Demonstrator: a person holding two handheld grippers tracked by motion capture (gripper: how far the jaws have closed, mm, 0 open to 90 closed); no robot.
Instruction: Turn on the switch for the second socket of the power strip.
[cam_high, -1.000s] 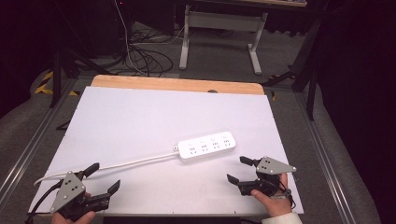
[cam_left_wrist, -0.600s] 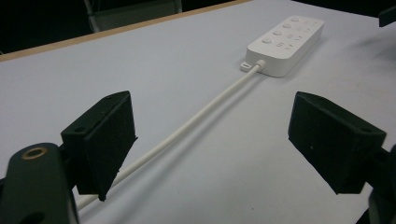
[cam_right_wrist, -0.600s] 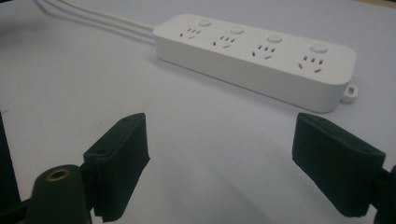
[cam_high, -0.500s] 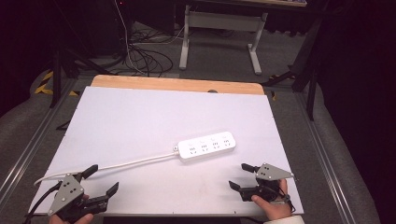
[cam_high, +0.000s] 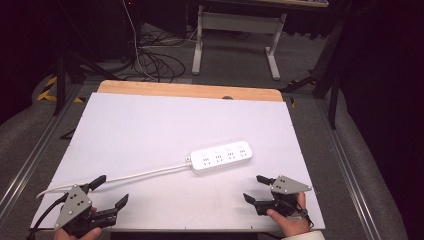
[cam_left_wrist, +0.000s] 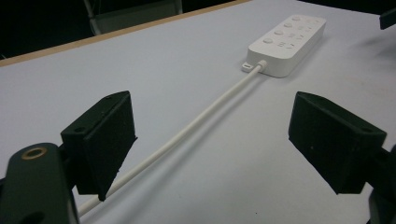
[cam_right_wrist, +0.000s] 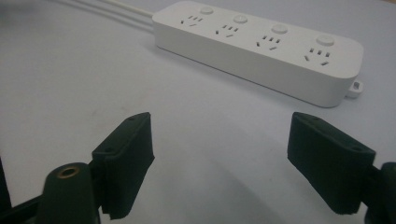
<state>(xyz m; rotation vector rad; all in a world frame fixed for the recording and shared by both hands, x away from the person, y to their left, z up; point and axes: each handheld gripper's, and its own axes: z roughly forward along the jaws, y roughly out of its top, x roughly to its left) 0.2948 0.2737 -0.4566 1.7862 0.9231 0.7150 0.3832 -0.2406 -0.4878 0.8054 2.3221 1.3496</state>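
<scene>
White power strip (cam_high: 221, 156) lies flat on the white surface (cam_high: 150, 130), a bit toward the near-right of its middle, sockets up. Four socket groups in a row, each with a round button; small mounting tab at each short end. Its white cord (cam_high: 145, 173) leaves the strip's left end and runs along the surface toward the near-left edge, passing just beside the left tool.

Left tool (cam_high: 110, 191) sits well apart from the strip, down the cord from it, near the surface's front-left corner, held by a hand (cam_high: 75, 234) at the bottom edge. Jaws spread wide, gripping nothing. In the left gripper view the cord runs up between the two black jaws from under the left one to the strip's end; whether that jaw touches the cord or hovers over it is hard to tell.

Right tool (cam_high: 256, 188) is near the strip, on its front-right side, held by a hand (cam_high: 287, 222). Jaws spread wide, nothing between them, pointing roughly at the strip. In the right gripper view the strip lies across the frame just beyond the jaw tips, apart from both.

Behind the strip, the surface's far edge shows a wooden border (cam_high: 190, 91). Beyond it: floor with loose black cables (cam_high: 150, 55) and a grey metal stand (cam_high: 235, 30).
</scene>
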